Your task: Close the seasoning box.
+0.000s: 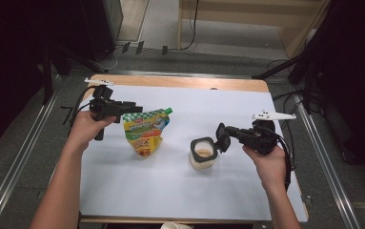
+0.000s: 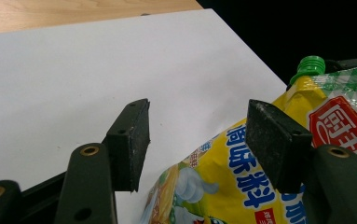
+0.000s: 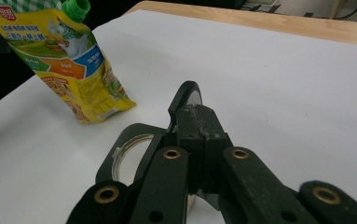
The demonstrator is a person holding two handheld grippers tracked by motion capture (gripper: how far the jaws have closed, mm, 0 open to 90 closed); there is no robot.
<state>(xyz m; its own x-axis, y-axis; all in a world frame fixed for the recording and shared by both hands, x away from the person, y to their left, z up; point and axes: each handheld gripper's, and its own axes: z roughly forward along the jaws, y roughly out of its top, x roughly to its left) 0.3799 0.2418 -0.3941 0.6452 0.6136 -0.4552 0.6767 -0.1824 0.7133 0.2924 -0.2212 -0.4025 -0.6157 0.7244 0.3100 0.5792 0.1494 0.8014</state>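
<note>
- While the yellow sauce pouch [image 1: 146, 132] hangs up over the white table [image 1: 137, 186], the left gripper [image 1: 130, 109] pinches its top corner.
- The right gripper [image 1: 222, 136] is shut tight on the black flip lid [image 3: 185, 100] of the jar [image 1: 203, 155].
- Lots of bare table lies around both.
- Blue Chinese writing is on the pouch.
</note>
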